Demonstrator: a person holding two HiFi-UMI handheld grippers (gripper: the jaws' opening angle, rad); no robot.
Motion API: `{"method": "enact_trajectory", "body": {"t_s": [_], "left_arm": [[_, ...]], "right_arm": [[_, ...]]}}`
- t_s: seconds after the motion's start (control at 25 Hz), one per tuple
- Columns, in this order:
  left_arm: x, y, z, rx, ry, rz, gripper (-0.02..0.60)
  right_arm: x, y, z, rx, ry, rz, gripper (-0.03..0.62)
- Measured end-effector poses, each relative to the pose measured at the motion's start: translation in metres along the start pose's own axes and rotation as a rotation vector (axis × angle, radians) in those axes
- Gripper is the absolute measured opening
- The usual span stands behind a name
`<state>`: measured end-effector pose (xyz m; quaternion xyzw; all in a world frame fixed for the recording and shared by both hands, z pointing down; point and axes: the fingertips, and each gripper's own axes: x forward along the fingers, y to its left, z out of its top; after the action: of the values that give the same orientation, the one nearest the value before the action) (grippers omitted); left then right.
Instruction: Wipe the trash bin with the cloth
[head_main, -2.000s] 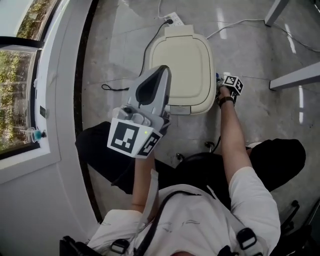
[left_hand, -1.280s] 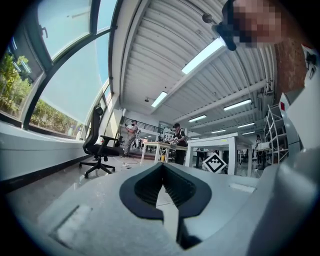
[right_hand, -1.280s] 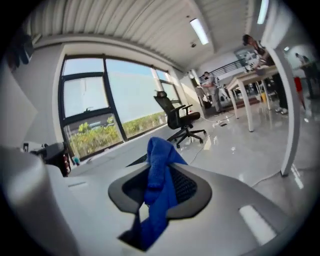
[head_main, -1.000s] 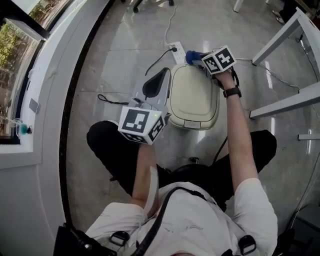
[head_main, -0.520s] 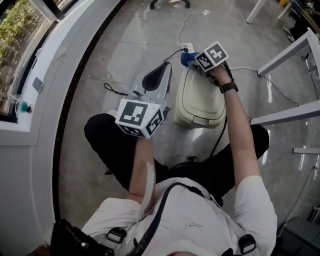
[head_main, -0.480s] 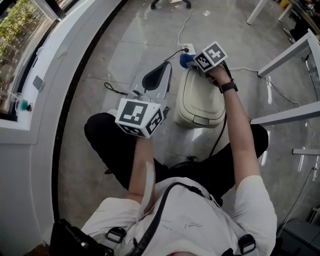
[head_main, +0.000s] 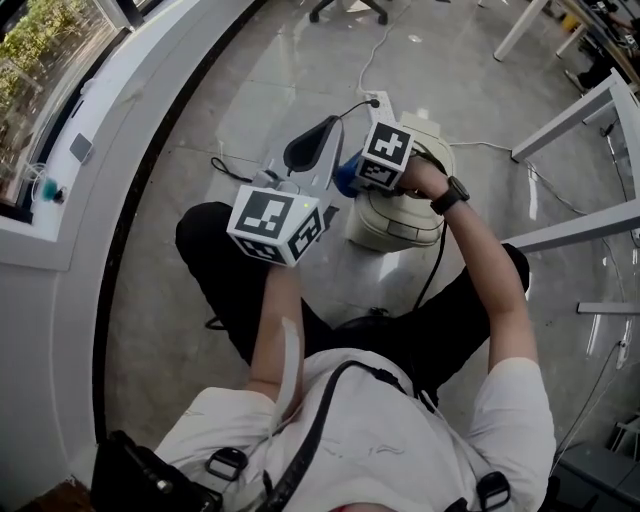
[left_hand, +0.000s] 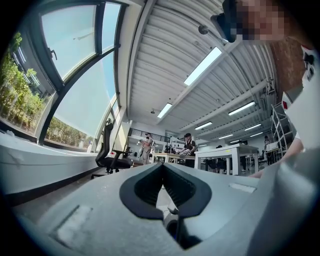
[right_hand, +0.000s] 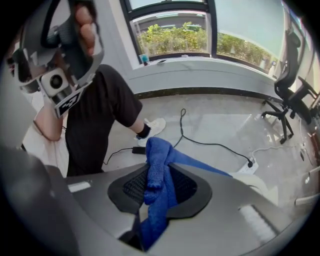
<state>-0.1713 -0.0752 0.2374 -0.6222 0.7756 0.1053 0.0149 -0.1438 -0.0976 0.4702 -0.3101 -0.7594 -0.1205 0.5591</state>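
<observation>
The right tongs (right_hand: 161, 169) are shut tight on a blue cloth (right_hand: 156, 150). The left tongs (left_hand: 162, 167) are closed with nothing in them. In the head view most of the cloth is hidden under the right tongs' cube with the square marks. Only a small blue lump shows there, at the left side of the trash bin (head_main: 398, 222). I cannot tell if the cloth touches the bin. The bin is hard to see too, because the right tongs and the hand (head_main: 418, 178) cover its top, so only its near part and right edge show. The cloth runs long-ways along the tongs, from deep between them out past the tips. There it folds over, and one flat flap goes off to the right. It is bright blue, fuzzy and bunched up. The bin is cream with round corners, and it stands on the grey floor (head_main: 250, 90) in front of the person's legs. The left tongs are held just left of the bin and point to the far side. A white power strip (head_main: 379, 101) lies on the floor just past the bin.
</observation>
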Motion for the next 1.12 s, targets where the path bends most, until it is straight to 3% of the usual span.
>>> {"method": "enact_trajectory", "body": {"t_s": [0.28,0.52,0.68,0.84,0.96,1.12], "left_arm": [[0.007,-0.021,-0.006,-0.01,0.006,-0.054,0.0],[0.028,-0.047,-0.018,-0.034,0.019,-0.103,0.0],[0.047,-0.068,-0.025,-0.046,0.026,-0.143,0.0],[0.063,-0.087,-0.035,-0.071,0.034,-0.181,0.0],[0.074,-0.098,-0.043,-0.08,0.043,-0.201,0.0],[0.08,-0.103,-0.047,-0.069,0.062,-0.202,0.0]], "right_arm": [[-0.003,0.106,-0.042,-0.052,0.016,0.283,0.081],[-0.027,0.136,-0.105,-0.011,0.021,0.37,0.081],[-0.039,0.137,-0.16,0.044,0.096,0.37,0.081],[-0.043,0.115,-0.228,0.124,0.222,0.277,0.078],[-0.056,0.088,-0.247,0.249,0.144,0.254,0.078],[-0.072,0.048,-0.256,0.335,0.071,0.218,0.078]]}}
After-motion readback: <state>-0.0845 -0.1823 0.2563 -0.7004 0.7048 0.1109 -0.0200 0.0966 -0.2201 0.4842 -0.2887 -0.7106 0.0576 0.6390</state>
